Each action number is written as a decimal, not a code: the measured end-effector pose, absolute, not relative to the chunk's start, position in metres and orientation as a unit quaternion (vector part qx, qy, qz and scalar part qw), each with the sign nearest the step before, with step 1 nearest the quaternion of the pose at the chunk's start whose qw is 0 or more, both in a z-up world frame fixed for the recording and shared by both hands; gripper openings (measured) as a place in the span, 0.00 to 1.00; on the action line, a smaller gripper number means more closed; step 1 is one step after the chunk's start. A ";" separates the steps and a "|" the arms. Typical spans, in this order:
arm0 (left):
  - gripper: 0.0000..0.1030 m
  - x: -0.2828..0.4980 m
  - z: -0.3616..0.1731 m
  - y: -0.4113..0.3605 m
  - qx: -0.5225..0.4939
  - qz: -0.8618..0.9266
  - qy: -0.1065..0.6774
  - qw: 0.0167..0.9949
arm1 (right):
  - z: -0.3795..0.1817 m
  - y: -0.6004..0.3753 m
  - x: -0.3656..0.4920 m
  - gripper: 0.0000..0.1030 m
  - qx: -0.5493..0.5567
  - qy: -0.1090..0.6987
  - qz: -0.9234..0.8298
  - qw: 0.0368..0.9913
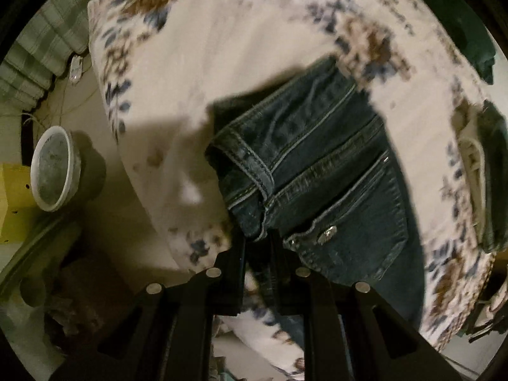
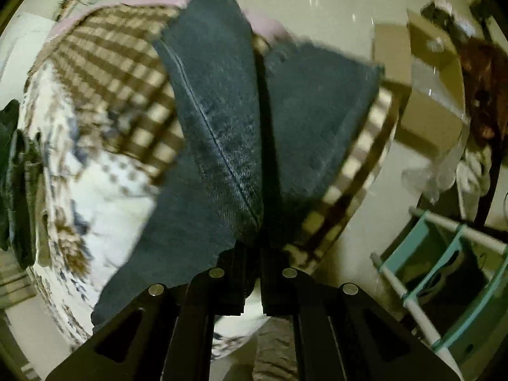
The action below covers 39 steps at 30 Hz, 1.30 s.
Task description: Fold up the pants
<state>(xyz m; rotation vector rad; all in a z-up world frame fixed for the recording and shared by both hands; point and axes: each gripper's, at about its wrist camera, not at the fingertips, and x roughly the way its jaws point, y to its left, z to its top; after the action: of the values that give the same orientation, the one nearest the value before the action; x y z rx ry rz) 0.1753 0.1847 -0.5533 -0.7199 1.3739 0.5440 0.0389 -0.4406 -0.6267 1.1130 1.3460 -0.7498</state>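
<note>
Dark blue jeans [image 1: 320,171] lie on a flower-printed bed cover [image 1: 222,63], waistband and back pocket with a metal stud showing in the left wrist view. My left gripper [image 1: 257,241] points down and is shut on the waistband edge. In the right wrist view the two legs of the jeans [image 2: 228,120] hang from my right gripper [image 2: 255,247], which is shut on the denim where the legs meet. The leg hems reach over a brown checked blanket [image 2: 120,73]. Both views are blurred.
Left of the bed, on the floor, stand a round white bowl [image 1: 54,168] and a yellow box [image 1: 12,200]. Cardboard boxes [image 2: 425,95] and a teal-and-white rack [image 2: 444,285] stand to the right of the bed. Dark clothes [image 2: 12,184] are piled on the bed's left side.
</note>
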 end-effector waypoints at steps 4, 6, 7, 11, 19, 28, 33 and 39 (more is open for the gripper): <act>0.14 0.176 -0.540 0.168 -0.300 0.249 0.617 0.684 | -0.627 -0.454 0.029 0.59 0.468 0.587 -0.316 0.581; 0.21 0.178 -0.521 0.152 -0.287 0.240 0.605 0.703 | -0.612 -0.462 0.030 0.67 0.448 0.578 -0.320 0.603; 0.26 0.177 -0.513 0.144 -0.279 0.235 0.599 0.713 | -0.603 -0.468 0.033 0.67 0.432 0.573 -0.324 0.617; 0.73 0.194 -0.485 0.094 -0.200 0.202 0.589 0.756 | -0.586 -0.493 0.062 0.71 0.388 0.556 -0.336 0.654; 0.76 0.223 -0.507 0.018 -0.122 0.142 0.624 0.759 | -0.606 -0.504 0.153 0.74 0.266 0.606 -0.311 0.682; 0.76 0.221 -0.523 -0.014 -0.101 0.127 0.644 0.748 | -0.581 -0.557 0.074 0.03 0.281 0.554 -0.407 0.670; 0.76 0.215 -0.533 -0.007 -0.124 0.124 0.657 0.733 | -0.598 -0.622 -0.009 0.07 0.388 0.536 -0.446 0.603; 0.76 0.190 -0.542 0.014 -0.162 0.129 0.677 0.706 | -0.591 -0.598 -0.044 0.40 0.508 0.505 -0.347 0.605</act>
<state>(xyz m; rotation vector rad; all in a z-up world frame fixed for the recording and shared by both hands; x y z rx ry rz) 0.1899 0.0145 -0.5419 -0.3590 1.5040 0.2875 -0.0442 -0.5983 -0.5908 1.1757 1.1689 -0.8018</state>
